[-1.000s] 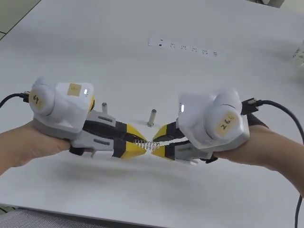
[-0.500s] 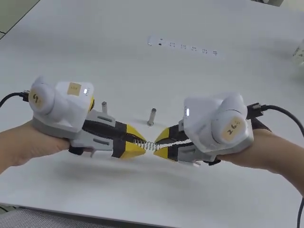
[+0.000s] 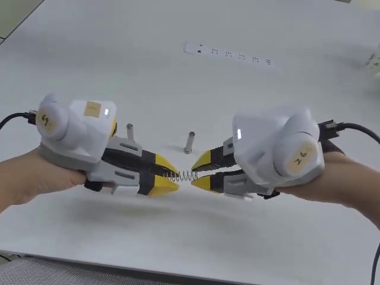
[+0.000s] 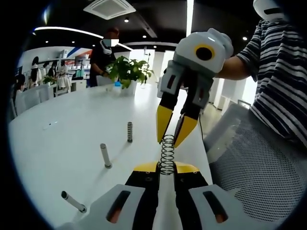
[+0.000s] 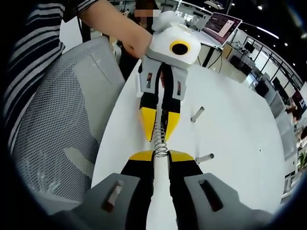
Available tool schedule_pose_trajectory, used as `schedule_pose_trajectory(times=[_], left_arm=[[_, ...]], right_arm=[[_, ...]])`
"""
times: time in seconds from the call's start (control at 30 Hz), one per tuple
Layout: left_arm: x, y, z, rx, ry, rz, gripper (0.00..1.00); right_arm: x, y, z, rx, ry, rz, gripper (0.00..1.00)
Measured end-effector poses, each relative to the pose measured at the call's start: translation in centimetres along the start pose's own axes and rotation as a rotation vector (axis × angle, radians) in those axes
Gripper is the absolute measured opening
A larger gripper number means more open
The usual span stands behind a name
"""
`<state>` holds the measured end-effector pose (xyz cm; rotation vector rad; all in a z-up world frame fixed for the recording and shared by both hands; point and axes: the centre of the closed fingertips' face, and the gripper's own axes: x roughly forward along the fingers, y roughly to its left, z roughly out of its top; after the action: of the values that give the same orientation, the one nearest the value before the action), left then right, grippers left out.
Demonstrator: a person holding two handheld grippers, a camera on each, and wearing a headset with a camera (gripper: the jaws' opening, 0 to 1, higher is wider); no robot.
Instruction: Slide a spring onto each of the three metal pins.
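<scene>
Left hand-held gripper (image 3: 174,177): is pinching one end of a spring (image 3: 185,176), holding it level above the surface (image 3: 148,71).
Right hand-held gripper (image 3: 195,174): is facing it tip to tip, jaws spread around the spring's free end.
Pins: a bare pin (image 3: 190,142) is standing upright just beyond the spring; a second pin (image 3: 130,131) is standing farther left; in the left gripper view, a third pin (image 4: 129,140) is wearing a fitted coil (image 4: 129,130).
Power strip (image 3: 228,54): is lying far back.

Tip gap widened, lower centre of the head view.
Right gripper (image 3: 199,172) has drawn back toward frame right; more spring (image 3: 185,176) now shows beyond the left gripper (image 3: 170,178).
</scene>
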<state>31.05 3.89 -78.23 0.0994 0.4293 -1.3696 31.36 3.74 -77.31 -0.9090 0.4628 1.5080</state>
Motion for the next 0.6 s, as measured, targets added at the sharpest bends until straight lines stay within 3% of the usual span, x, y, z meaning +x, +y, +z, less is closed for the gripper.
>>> schedule_pose_trajectory(times=[0.23,0.4,0.6], left_arm=[[0.0,-0.1,-0.3,0.004,0.011,-0.004,0.08],[-0.1,0.1,-0.1,0.002,0.004,0.001,0.09],[0.2,0.0,-0.2,0.007,0.01,-0.004,0.09]], right_arm=[[-0.5,-0.1,1.2,-0.001,-0.04,0.001,0.12],[-0.7,-0.3,2.7,0.042,-0.12,0.0,0.12],[-0.4,-0.2,3.7,0.07,-0.167,0.0,0.12]])
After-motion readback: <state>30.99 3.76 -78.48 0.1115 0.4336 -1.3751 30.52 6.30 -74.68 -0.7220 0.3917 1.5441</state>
